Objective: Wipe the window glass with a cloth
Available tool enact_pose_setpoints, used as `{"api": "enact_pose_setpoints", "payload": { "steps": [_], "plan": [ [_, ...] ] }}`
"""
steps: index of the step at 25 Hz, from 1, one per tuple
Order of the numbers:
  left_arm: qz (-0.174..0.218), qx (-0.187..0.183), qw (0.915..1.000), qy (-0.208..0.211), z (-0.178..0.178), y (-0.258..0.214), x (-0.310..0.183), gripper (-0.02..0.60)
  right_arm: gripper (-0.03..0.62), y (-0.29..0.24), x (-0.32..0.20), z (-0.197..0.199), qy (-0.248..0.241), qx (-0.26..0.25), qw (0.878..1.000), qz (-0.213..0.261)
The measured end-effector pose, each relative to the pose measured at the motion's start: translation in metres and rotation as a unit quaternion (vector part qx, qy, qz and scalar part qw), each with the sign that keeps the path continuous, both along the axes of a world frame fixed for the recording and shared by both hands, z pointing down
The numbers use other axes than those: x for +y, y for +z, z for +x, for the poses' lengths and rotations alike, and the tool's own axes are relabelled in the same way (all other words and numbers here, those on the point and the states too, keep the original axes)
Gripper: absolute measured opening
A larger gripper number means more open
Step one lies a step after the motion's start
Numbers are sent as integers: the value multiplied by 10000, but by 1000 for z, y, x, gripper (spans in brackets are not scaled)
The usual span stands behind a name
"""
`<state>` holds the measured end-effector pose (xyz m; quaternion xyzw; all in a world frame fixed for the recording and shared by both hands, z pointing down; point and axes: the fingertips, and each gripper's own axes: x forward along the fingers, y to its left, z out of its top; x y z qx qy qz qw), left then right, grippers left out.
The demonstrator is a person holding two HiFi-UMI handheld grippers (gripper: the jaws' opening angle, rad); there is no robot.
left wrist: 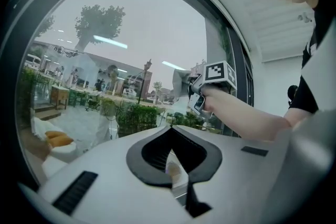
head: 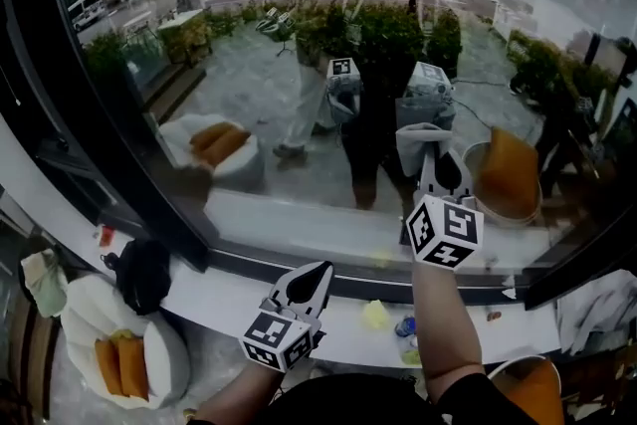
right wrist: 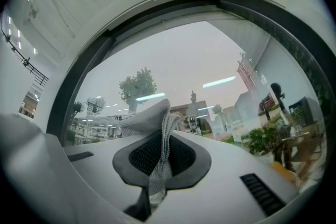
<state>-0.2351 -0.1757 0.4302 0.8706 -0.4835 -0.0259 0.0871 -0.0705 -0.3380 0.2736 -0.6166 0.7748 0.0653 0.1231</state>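
Observation:
The window glass (head: 249, 45) fills most of the head view. A grey mesh cloth (head: 419, 140) is held up against it by my right gripper (head: 436, 154), which is shut on the cloth. In the right gripper view the cloth (right wrist: 151, 119) stands out of that gripper (right wrist: 161, 136) towards the glass (right wrist: 210, 65). My left gripper (head: 315, 274) hangs low over the white sill (head: 214, 299), shut and holding nothing. The left gripper view has its closed jaws (left wrist: 171, 132) at the bottom, with the right gripper (left wrist: 202, 93) and cloth (left wrist: 181, 81) at the glass beyond.
A thick black window frame (head: 109, 134) runs down the left. On the sill lie a black bag (head: 142, 274), a yellow scrap (head: 375, 315) and a small bottle (head: 406, 327). A white seat with orange cushions (head: 119, 361) sits lower left; a white rag (head: 597, 306) lies at right.

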Motion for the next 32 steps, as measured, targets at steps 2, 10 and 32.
{"api": "enact_pose_setpoints", "payload": {
  "steps": [2,10,32],
  "plan": [
    [-24,5,9999,-103,-13,3,3,8,35,3,-2,-17,-97,5,10000,-16],
    [-96,72,9987,-497,-86,21,14,8,37,22,-10,-116,-554,143,9983,-123],
    [-161,88,9977,-647,-126,29,15,8,35,38,-14,-182,-995,261,9943,-264]
  ]
}}
